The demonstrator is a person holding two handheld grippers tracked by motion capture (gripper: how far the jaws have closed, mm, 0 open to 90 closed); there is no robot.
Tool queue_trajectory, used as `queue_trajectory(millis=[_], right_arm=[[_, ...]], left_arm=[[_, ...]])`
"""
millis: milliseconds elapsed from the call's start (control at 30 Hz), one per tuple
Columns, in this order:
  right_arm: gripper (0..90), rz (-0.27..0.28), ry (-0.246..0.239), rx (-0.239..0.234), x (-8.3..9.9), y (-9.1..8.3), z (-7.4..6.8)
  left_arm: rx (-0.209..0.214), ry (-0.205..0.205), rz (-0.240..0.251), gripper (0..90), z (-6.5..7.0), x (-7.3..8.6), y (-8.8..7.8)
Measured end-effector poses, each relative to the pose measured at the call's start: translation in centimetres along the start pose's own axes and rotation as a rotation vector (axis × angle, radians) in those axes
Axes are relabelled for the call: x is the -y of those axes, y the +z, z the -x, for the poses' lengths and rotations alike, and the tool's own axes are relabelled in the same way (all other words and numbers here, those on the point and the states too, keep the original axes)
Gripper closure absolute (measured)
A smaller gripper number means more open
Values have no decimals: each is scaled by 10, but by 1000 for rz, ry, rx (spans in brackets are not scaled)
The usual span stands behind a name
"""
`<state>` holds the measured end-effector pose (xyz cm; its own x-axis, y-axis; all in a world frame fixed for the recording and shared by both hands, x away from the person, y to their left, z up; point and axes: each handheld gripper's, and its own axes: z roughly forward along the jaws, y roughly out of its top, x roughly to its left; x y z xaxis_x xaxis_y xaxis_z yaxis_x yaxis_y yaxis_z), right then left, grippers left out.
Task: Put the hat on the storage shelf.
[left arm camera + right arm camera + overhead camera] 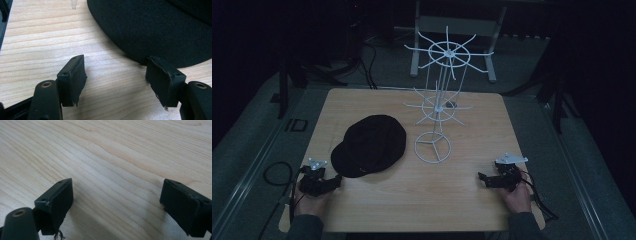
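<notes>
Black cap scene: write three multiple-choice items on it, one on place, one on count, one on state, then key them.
1. Where does the black cap lie?
A. on the rack
B. flat on the wooden table, left of the white wire rack
C. on the floor

2. How many spoked tiers does the rack carry?
A. one
B. two
C. four

3. How is the left hand-held gripper?
A. shut on the cap
B. shut on nothing
C. open

Key: B, the cap rests on the wood beside the rack's base; B, an upper and a lower wheel show; C, its jaws stand apart over bare wood.

the black cap (pixel 160 27) runs off the left gripper view's top and right edges, its crown unseen.
</notes>
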<state>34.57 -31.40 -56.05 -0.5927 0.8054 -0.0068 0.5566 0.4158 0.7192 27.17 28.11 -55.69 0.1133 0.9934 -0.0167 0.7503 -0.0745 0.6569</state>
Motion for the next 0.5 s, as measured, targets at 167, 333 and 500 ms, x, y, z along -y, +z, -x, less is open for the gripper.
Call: queue_trajectory(millis=[167,333,500], right_arm=[[114,0,0,0,0,0,0],[114,0,0,1,0,0,0],[114,0,1,1,0,0,0]], left_arm=[[16,15,-3,362,-4,-1,-1],[55,-1,-12,451,-13,-2,-4],[76,18,20,454,-14,-5,-14]])
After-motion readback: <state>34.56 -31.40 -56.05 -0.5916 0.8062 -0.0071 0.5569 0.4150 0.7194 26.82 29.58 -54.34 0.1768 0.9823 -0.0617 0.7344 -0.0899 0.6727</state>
